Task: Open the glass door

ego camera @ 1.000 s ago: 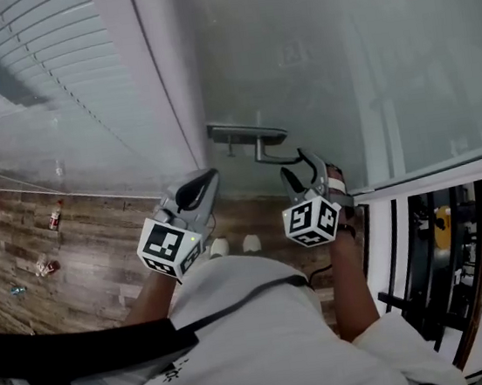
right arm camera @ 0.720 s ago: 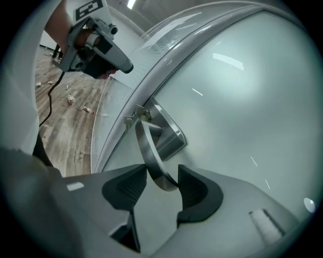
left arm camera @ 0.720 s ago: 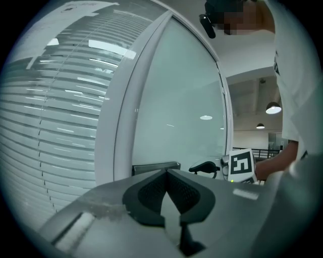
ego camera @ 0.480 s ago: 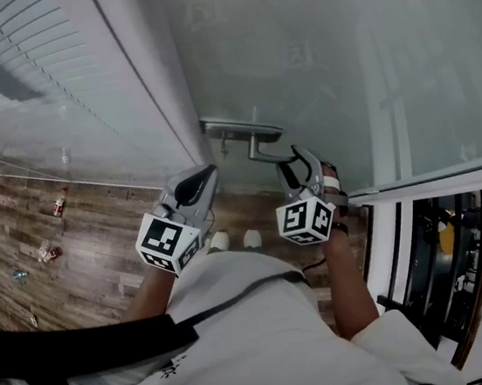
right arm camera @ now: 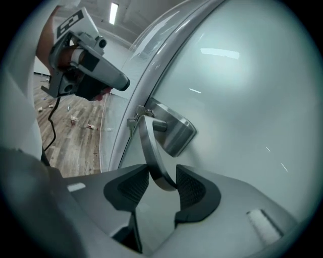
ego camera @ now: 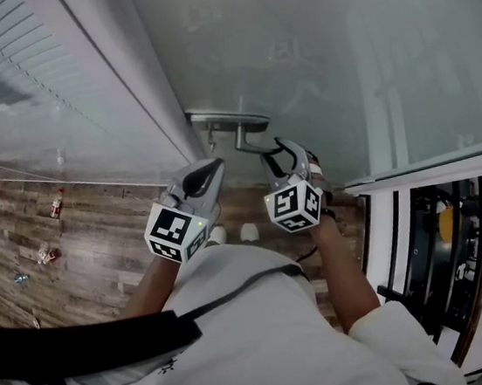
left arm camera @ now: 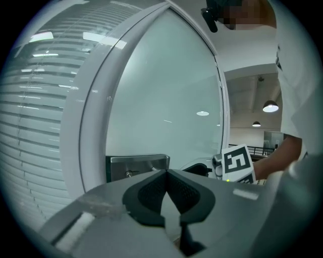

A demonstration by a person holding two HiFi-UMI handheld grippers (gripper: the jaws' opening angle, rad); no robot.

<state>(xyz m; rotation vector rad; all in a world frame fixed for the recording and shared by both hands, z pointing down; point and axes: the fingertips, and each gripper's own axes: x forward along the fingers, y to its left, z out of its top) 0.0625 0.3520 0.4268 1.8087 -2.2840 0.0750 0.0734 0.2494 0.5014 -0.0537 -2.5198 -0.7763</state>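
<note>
right tool [right arm camera: 162, 175] jaws closer around handle [right arm camera: 148, 143]

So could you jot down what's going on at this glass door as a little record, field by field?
Place: frosted glass door, with a slatted blind to its left
Handle: metal lever handle on a round mount
Right gripper: jaws on either side of the lever's tip; they have just been closing and are not plainly clamped yet
Left gripper: jaws together, nothing between them, held left of the handle
Floor: wooden floor with a few small scraps
</note>
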